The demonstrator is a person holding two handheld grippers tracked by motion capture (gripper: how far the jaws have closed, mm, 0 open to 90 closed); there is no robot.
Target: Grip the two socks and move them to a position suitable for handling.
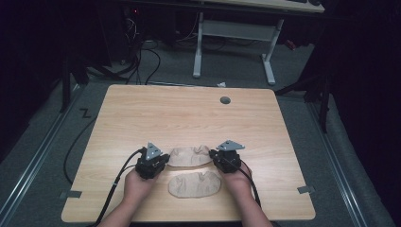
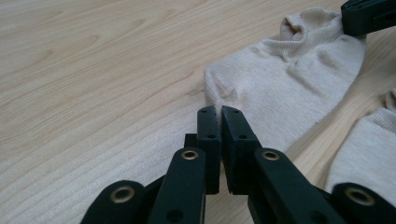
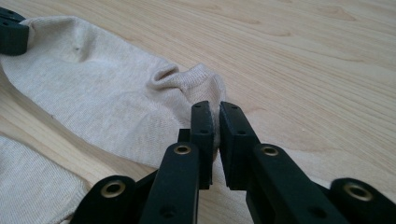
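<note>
Pale wooden table [image 1: 189, 111], dark room

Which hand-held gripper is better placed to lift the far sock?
Neither alone, probably both: the left hand-held gripper is shut at one end of the far sock, the right hand-held gripper at the other.

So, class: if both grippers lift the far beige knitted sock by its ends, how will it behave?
The far beige knitted sock would probably sag in the middle: it lies limp and wrinkled. It looks light, being thin fabric. Its ribbed knit should resist slipping from the left gripper and right gripper.
</note>
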